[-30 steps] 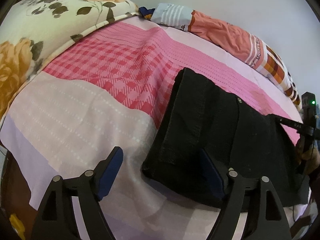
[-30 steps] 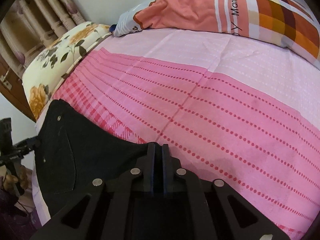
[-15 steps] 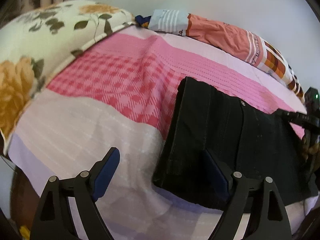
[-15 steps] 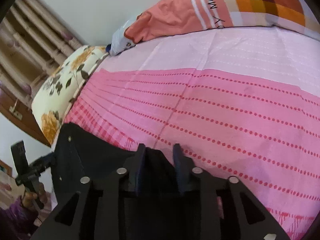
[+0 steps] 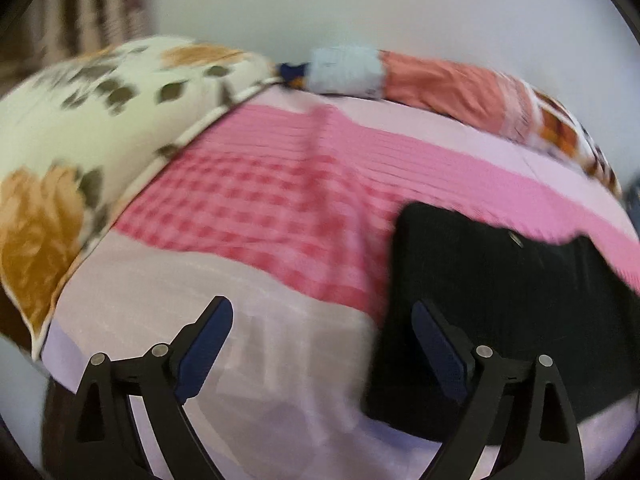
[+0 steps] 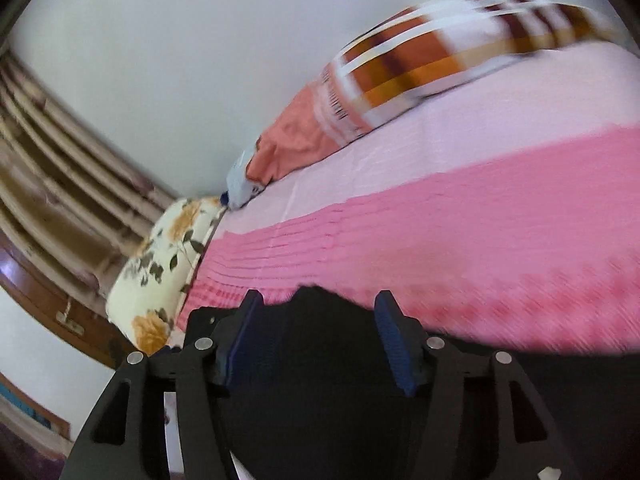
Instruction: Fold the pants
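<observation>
Black pants [image 5: 500, 304], folded on bedsheet [image 5: 280, 208]: soft, limp, moderately heavy cloth; likely best pinched at a corner edge. Left gripper [image 5: 322, 340] wide, opening, empty; right gripper [image 6: 316, 336] opening, fabric loose between jaws.

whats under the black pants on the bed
The black pants lie folded on the pink bedsheet, over its pink checked band and pale lilac edge. The sheet directly beneath is covered, so anything else under there cannot be seen.

One pair of black pants [image 5: 500, 300] — folded, near right on the bed. One pink bedsheet [image 5: 280, 200]. Two pillows — one floral pillow [image 5: 80, 128] far left, one orange checked pillow [image 5: 460, 88] far right. Two grippers.
</observation>
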`<action>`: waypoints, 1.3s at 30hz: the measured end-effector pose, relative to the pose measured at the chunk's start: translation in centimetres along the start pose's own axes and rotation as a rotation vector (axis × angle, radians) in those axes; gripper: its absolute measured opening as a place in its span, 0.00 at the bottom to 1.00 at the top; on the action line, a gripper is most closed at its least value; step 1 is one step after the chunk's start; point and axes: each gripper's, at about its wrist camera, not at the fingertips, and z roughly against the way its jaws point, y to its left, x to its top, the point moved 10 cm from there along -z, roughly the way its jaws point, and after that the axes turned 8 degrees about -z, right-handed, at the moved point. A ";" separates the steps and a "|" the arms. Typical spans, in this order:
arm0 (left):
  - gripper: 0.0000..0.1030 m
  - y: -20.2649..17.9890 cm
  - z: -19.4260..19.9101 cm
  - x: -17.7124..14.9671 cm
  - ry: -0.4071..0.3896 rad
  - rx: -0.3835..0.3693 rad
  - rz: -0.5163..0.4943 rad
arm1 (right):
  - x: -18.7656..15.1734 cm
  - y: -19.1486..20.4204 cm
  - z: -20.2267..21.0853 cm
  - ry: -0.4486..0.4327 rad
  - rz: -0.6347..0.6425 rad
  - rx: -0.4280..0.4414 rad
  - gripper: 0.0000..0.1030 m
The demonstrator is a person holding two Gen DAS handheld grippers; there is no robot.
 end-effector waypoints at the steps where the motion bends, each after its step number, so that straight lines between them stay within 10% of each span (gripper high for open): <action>1: 0.88 1.0 -0.2 0.0 0.005 -0.022 0.047 | -0.2 -1.1 1.8 -0.023 -0.013 -0.022 0.54; 8: 0.88 2.9 2.3 0.6 -0.057 -0.114 0.251 | -2.9 -14.2 20.9 -0.313 -0.292 -0.244 0.54; 15: 0.88 -3.8 4.9 1.0 -0.052 -0.188 0.154 | -9.9 -25.0 33.1 -0.524 -0.626 -0.292 0.56; 36: 0.88 -16.5 6.1 -1.0 0.047 -0.287 -0.044 | -12.8 -28.2 26.3 -0.446 -0.754 -0.053 0.56; 39: 0.88 -17.6 6.1 -1.2 0.056 -0.292 -0.069 | -12.5 -27.0 25.8 -0.433 -0.712 -0.049 0.29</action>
